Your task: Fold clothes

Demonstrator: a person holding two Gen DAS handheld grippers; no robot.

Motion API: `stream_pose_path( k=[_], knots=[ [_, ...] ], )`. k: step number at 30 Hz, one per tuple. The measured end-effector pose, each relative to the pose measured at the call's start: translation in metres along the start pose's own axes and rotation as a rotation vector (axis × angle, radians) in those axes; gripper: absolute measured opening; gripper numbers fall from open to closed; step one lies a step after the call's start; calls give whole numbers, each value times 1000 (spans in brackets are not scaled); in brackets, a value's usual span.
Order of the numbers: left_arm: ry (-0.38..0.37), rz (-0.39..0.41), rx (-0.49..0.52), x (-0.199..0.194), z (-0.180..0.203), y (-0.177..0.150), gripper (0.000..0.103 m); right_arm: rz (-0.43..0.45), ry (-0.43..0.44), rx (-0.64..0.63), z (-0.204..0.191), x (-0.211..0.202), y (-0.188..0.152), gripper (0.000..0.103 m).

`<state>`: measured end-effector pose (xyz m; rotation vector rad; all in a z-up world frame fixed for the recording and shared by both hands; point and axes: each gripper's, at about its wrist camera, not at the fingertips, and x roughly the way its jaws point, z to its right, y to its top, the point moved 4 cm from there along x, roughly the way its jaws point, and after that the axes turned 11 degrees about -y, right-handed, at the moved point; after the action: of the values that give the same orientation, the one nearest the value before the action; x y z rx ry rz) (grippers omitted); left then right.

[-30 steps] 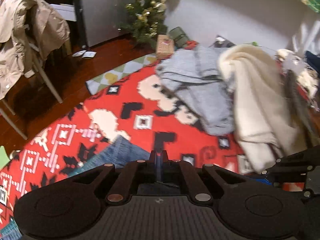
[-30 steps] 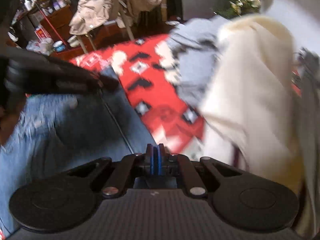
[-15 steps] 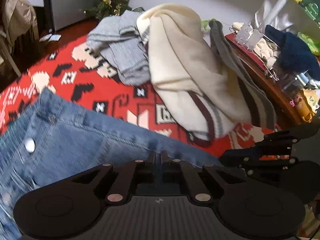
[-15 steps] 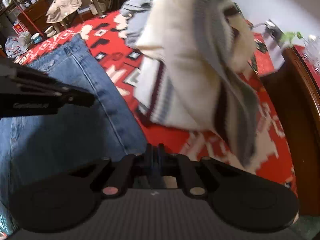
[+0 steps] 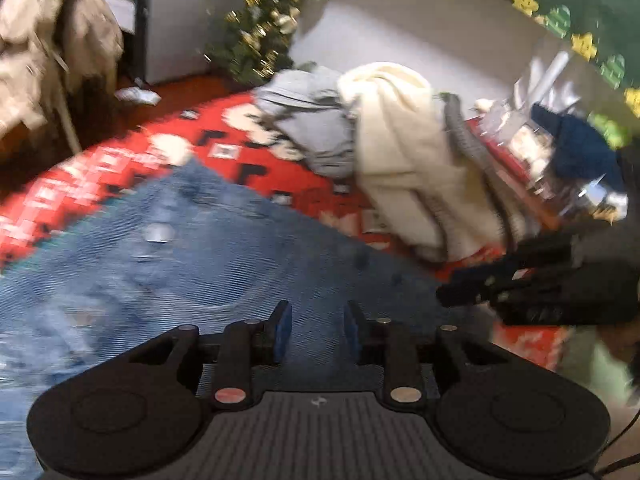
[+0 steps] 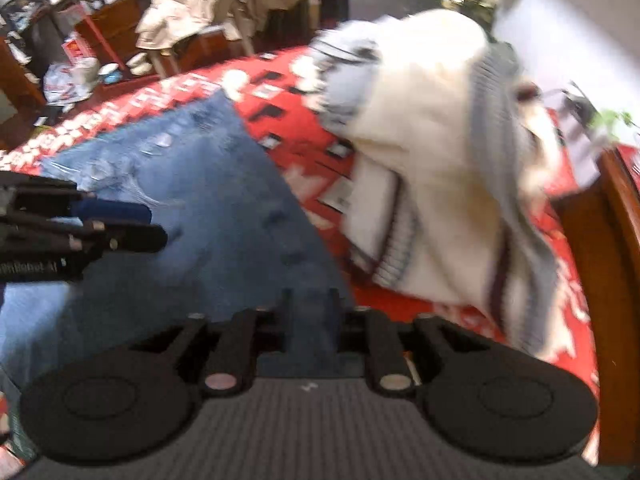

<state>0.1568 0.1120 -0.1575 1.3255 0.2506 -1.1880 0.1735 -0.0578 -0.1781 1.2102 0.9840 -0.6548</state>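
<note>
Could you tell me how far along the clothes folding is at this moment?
The jeans lie spread on the red rug, released: both the left hand-held gripper and right hand-held gripper have just been opening. The cream sweater and grey garment remain heaped, unfolded.

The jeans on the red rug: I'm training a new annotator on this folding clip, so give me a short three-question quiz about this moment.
1. True or false: the left gripper is clamped on the jeans.
2. Which lies nearest the jeans on the red patterned rug?
A. the cream sweater
B. the small Christmas tree
C. the beige coat on the chair
3. Fill in: the jaws of the right gripper stand ____.

Key
1. False: its blue pads stand apart, having just been opening, with denim showing below the gap but not pinched.
2. A
3. open: they too have just been opening, above the denim.
</note>
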Motion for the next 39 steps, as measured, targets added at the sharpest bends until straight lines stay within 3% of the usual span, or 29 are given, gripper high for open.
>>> stream_pose_path(
  k=[2,3,5,11,14,16,18,23,26,29,33,37,39],
  knots=[
    [89,42,19,-16,-9,-7,41,36,10,-27,-15,1,10,27],
    [113,61,3,-23,-14,-12,44,46,8,-42,-22,1,15,33],
    [156,96,-35,-36,-22,-21,48,81,17,-66,-36,0,20,35],
    [390,221,-41,-77,-28,-55,61,189,-18,-115,-61,-13,15,64],
    [448,260,-96,-99,-21,-72,70,275,-22,-136,-72,-29,6,80],
    [470,271,-146,-113,-15,-82,74,308,-26,-171,-77,-41,-6,98],
    [502,253,-191,-124,-9,-92,81,329,-44,-199,-83,-53,-15,102],
    [538,200,-290,-140,10,-116,84,315,-88,-224,-98,-75,-43,102],
    [507,244,-337,-152,21,-130,84,382,-119,-257,-108,-95,-62,102],
    [519,226,-368,-161,27,-139,84,476,-117,-282,-115,-120,-80,102],
    [548,239,-400,-172,30,-153,84,488,-14,-302,-121,-145,-97,102],
    [526,256,-468,-177,18,-169,84,520,-17,-318,-130,-150,-112,102],
    [560,248,-493,-180,14,-176,84,540,-17,-314,-136,-150,-116,102]
  ],
)
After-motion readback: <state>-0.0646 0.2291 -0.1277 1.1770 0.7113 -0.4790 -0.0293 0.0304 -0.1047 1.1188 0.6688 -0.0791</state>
